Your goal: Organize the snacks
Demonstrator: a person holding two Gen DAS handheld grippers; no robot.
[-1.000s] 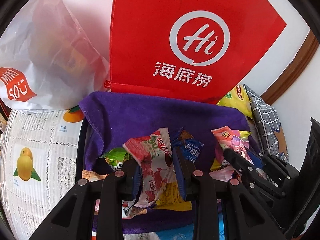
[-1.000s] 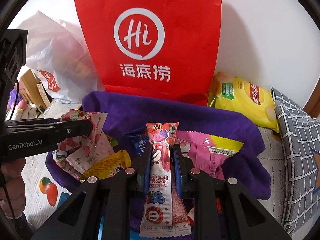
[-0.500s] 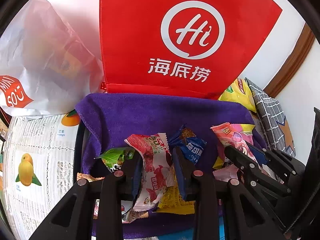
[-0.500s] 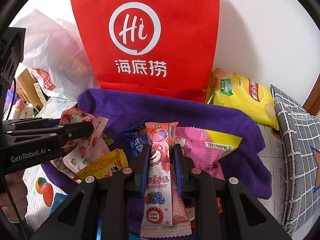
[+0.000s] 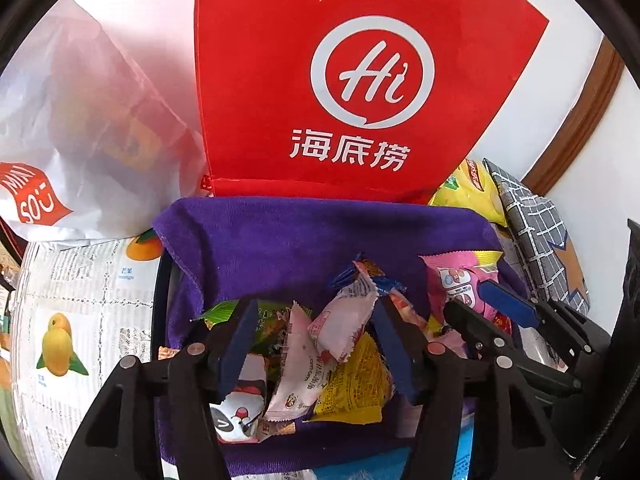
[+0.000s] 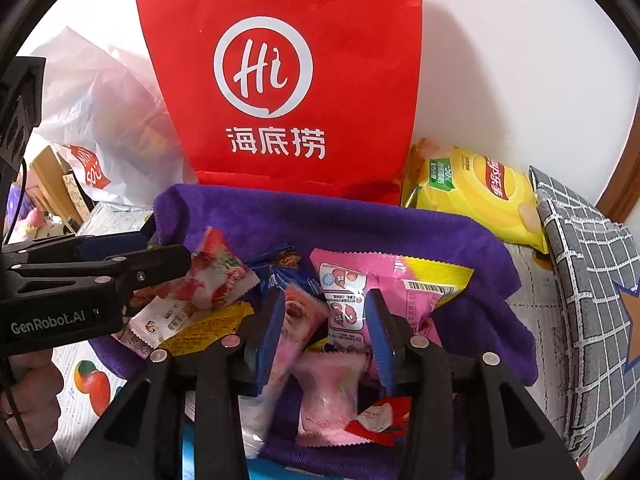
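Note:
A purple cloth (image 5: 300, 240) holds a heap of snack packets. My left gripper (image 5: 312, 320) hangs over the heap with its jaws opening. A white and red strawberry packet (image 5: 340, 328) lies loose between its pads, on a yellow packet (image 5: 352, 384). My right gripper (image 6: 326, 320) is opening too. A long pink packet (image 6: 292, 328), blurred, leans on its left pad and slips down, and no pad presses on it. Beyond it lies a pink and yellow packet (image 6: 380, 276). Each gripper shows in the other's view: the right gripper (image 5: 492, 308), the left gripper (image 6: 160, 260).
A red paper bag (image 5: 360, 80) stands upright behind the cloth against the white wall. A white plastic bag (image 5: 80, 120) lies at the left. A yellow crisps bag (image 6: 472, 192) and a grey checked cloth (image 6: 592, 280) lie at the right. A hand (image 6: 32, 392) holds the left gripper.
Both grippers went from shut to open. The strawberry packet dropped from the left pads onto the heap, and the long pink packet slid down out of the right pads.

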